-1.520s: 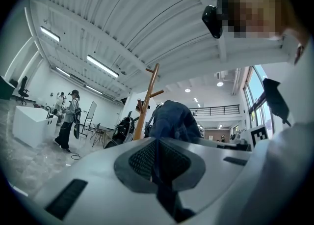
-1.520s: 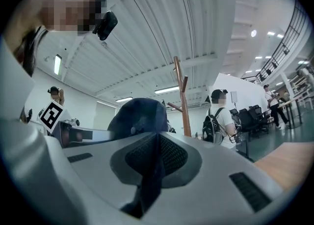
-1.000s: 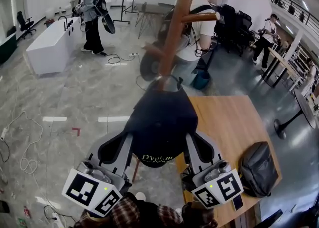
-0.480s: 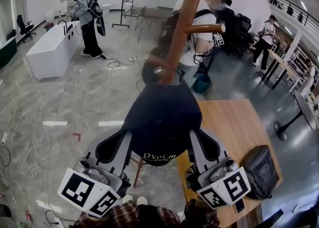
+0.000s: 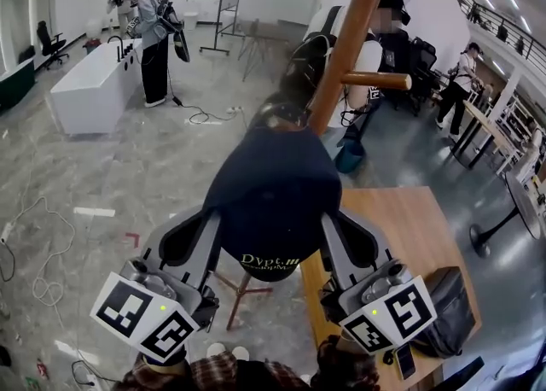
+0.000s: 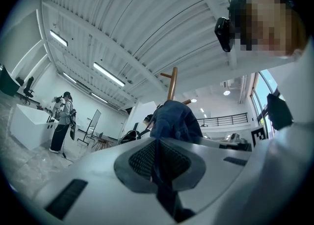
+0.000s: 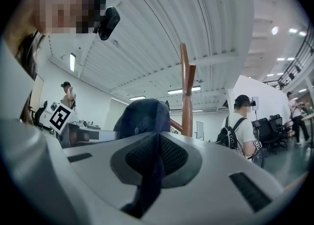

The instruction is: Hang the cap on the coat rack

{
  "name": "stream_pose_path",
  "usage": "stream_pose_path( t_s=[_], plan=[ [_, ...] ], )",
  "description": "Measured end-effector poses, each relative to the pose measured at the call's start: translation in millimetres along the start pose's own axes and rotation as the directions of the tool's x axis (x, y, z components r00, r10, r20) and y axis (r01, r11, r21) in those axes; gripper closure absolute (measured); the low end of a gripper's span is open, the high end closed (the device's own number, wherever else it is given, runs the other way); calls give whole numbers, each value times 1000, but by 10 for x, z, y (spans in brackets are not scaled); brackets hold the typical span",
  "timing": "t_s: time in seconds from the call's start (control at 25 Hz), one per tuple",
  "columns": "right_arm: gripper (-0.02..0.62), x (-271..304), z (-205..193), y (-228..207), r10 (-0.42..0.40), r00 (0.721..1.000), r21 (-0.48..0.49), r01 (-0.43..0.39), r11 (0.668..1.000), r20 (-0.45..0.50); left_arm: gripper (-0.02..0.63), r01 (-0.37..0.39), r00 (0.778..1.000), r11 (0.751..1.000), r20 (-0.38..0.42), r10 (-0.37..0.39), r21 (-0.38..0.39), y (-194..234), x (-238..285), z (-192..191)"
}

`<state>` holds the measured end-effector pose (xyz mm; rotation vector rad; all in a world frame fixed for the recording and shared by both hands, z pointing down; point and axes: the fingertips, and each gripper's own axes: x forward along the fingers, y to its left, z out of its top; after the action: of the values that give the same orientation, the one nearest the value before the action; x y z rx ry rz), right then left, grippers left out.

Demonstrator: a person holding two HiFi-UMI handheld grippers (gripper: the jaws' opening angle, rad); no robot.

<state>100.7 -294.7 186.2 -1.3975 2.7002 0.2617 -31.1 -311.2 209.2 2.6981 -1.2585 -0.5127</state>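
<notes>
Cap [image 5: 275, 201]: centre of the head view, held in the air between the left hand-held gripper [image 5: 207, 236] and the right hand-held gripper [image 5: 334, 231], each clenched on one side of its fabric. Coat rack [image 5: 354, 35]: the pole slants from just behind the cap's far edge to the upper right of the frame. Its peg [image 5: 380, 81] juts right, above and beyond the cap, nearer the right hand-held gripper. Cap is dark navy and soft, crown up, with pale lettering along its near edge.
</notes>
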Motion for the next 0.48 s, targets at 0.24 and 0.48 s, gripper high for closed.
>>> stream_pose_path(
  t_s=[0.24, 0.48],
  plan=[
    [575, 139, -201, -149, -2, 999, 15, 2, 1000, -49, 591, -15, 999, 1000, -40, 14, -27, 152, 168, -186],
    [575, 183, -381, -243, -17, 996, 32, 19, 999, -84, 591, -19, 997, 998, -74, 15, -55, 251, 279, -361]
  ],
)
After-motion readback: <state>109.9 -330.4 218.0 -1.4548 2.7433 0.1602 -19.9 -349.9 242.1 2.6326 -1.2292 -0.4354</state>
